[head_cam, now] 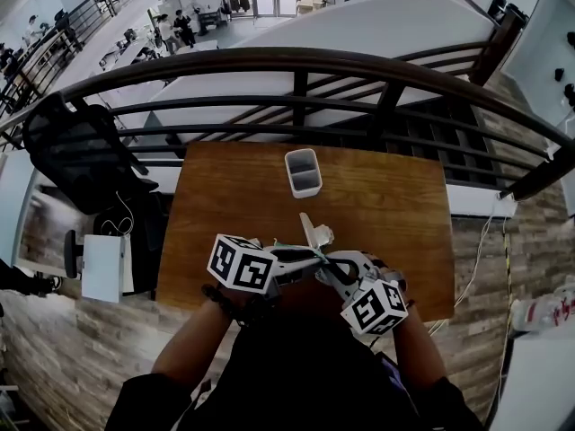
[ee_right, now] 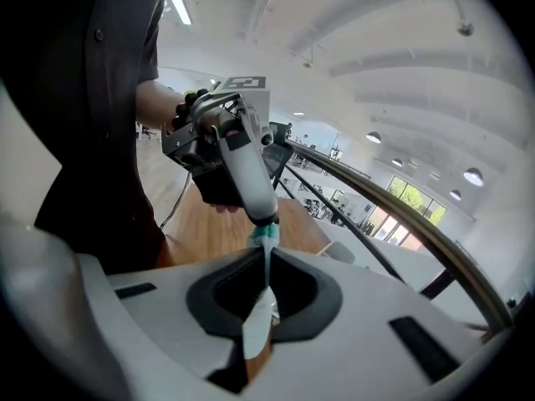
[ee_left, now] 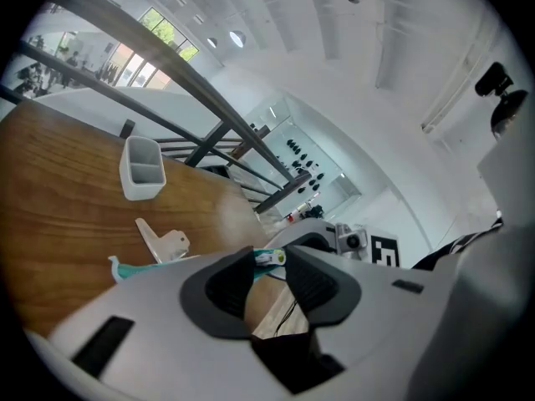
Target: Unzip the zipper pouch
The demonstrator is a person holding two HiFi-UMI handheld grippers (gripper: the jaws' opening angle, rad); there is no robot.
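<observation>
Pouch point(head_cam: 316, 236): lifted off the wooden surface point(head_cam: 225, 196), hanging in the air between the two tongs, close to the person's body.
Right tongs point(ee_right: 267, 257): pressed together on the thin white cloth of the pouch, which runs down between the pads and out below them.
Left tongs point(ee_left: 271, 257): narrowed onto a small teal zipper tab point(ee_right: 266, 232) at the pouch's upper edge. The right gripper view shows the long white tips gripping it.
Pouch elsewhere: a white flap and a strip of teal edge stick up to the side of the left tongs.
Other thing on the surface: a white two-slot holder point(head_cam: 303, 171), well apart from the pouch and untouched.
Done so far: the pouch is picked up and both grips look set, one on the body and one on the tab.
Left to do: the pull along the zipper. No view shows an open mouth, and I cannot tell how far the zipper has run.
</observation>
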